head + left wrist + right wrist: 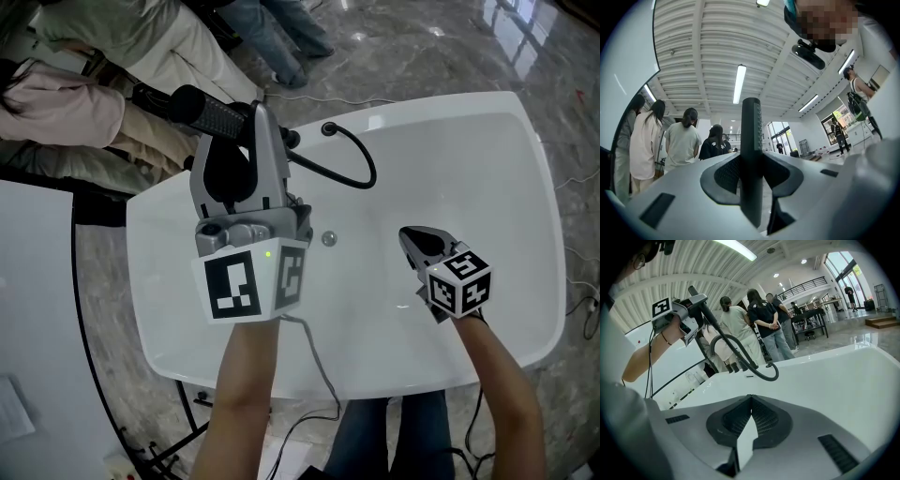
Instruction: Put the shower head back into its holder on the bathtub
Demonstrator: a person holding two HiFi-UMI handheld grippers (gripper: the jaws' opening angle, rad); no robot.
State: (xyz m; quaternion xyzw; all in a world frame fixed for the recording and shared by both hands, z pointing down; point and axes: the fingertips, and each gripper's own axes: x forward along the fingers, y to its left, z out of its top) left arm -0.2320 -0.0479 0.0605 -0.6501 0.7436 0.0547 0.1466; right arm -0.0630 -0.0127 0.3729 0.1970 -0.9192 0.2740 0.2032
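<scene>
A white bathtub point(525, 187) fills the middle of the room, seen from above by the person standing at its near end with a two-jaw gripper in each hand. The left gripper point(261, 141) is held up above the tub's left rim, pointing slightly upward, and its jaws are clamped partway closed on the black shower head point(208, 112), which lies crosswise between them and sticks out past the tub's left edge. In the left gripper view the shower head appears as a dark bar standing upright between the two ribbed pads, pressed on both sides. A black hose point(361, 164) runs from the shower head and loops down over the tub's far end to a small round fitting point(328, 128) on the far rim. The right gripper point(412, 236) hovers over the inside of the tub, toward its right side, angled downward; its jaws are closed tip to tip with nothing between them. A small metal drain point(328, 238) sits in the tub floor between the two grippers. Several people point(141, 56) stand beyond the tub's far left corner.
</scene>
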